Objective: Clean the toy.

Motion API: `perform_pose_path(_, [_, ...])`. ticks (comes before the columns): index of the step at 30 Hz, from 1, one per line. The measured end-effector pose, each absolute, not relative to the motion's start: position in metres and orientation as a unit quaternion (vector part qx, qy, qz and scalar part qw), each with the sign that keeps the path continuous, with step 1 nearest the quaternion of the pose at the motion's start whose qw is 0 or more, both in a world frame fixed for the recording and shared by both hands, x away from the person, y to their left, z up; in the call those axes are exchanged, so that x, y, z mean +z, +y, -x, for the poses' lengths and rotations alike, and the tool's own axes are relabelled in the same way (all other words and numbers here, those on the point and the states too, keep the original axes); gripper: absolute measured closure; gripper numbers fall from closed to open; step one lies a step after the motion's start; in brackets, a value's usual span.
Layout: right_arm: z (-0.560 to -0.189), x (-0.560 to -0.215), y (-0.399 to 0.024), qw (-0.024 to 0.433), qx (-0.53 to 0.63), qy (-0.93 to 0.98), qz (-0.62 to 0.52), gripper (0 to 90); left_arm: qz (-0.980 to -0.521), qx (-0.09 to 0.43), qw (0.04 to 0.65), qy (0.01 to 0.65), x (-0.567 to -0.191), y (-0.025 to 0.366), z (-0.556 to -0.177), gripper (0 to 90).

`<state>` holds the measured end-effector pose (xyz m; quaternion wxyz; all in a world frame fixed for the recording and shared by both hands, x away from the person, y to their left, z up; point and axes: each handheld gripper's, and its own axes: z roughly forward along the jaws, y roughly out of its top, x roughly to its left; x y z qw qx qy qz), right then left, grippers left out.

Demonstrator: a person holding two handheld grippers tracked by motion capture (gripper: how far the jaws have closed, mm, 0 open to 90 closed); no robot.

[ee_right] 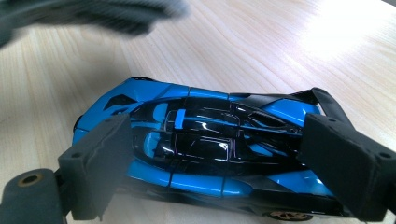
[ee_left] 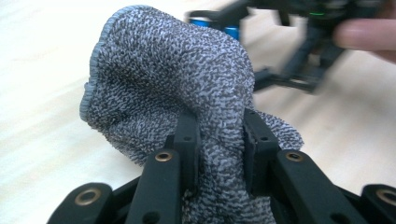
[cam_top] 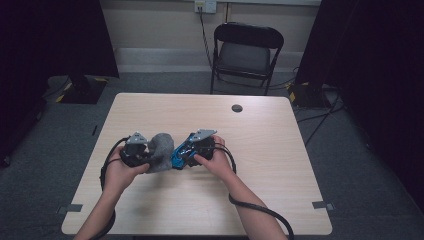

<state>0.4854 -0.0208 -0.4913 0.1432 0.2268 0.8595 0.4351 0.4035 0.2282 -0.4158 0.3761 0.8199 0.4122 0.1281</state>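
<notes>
On the pale wooden counter (cam_top: pixel 260 150), which stood on grey carpet in a dim room, both hands worked close together near the front middle. Behind the counter a black folding chair (cam_top: pixel 246 52) faced it, with a wall socket above and cables trailing over the floor; dark curtains hung at both sides.

From the lower edge of the high view the person's forearms reached in. The left tool (cam_top: pixel 134 150) was held low over the counter, its jaws turned toward the centre and pinched on a fold of a grey knitted cloth (ee_left: pixel 177 79); in the left gripper view the fabric bunched up between the two black jaws, with its stitched edge standing above them. The right tool (ee_right: pixel 219 163) sat just beside it, angled toward the left one, its padded jaws pressed against the front and back ends of a blue and black toy car (ee_right: pixel 205 149) that rested on the counter. The cloth hung just beside the car, nearly touching its near end.
</notes>
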Motion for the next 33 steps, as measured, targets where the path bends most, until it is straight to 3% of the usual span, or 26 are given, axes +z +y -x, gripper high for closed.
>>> perform_pose_path(7, [-0.487,-0.492,-0.022,0.141,0.435,0.860,-0.228,9.0,-0.815,0.148,0.361,0.428,-0.430,0.235,-0.439,70.0])
perform_pose_path(17, [-0.488,-0.491,-0.023,0.138,0.433,0.861,-0.228,9.1,-0.818,0.152,0.346,0.434,-0.452,0.216,-0.477,67.5])
perform_pose_path(23, [-0.488,-0.491,-0.023,0.137,0.433,0.861,-0.228,9.1,-0.791,0.164,0.367,0.461,-0.462,0.207,-0.489,44.4])
perform_pose_path(33, [-0.488,-0.491,-0.023,0.137,0.434,0.861,-0.227,9.1,-0.727,0.180,0.388,0.537,-0.467,0.199,-0.501,40.8])
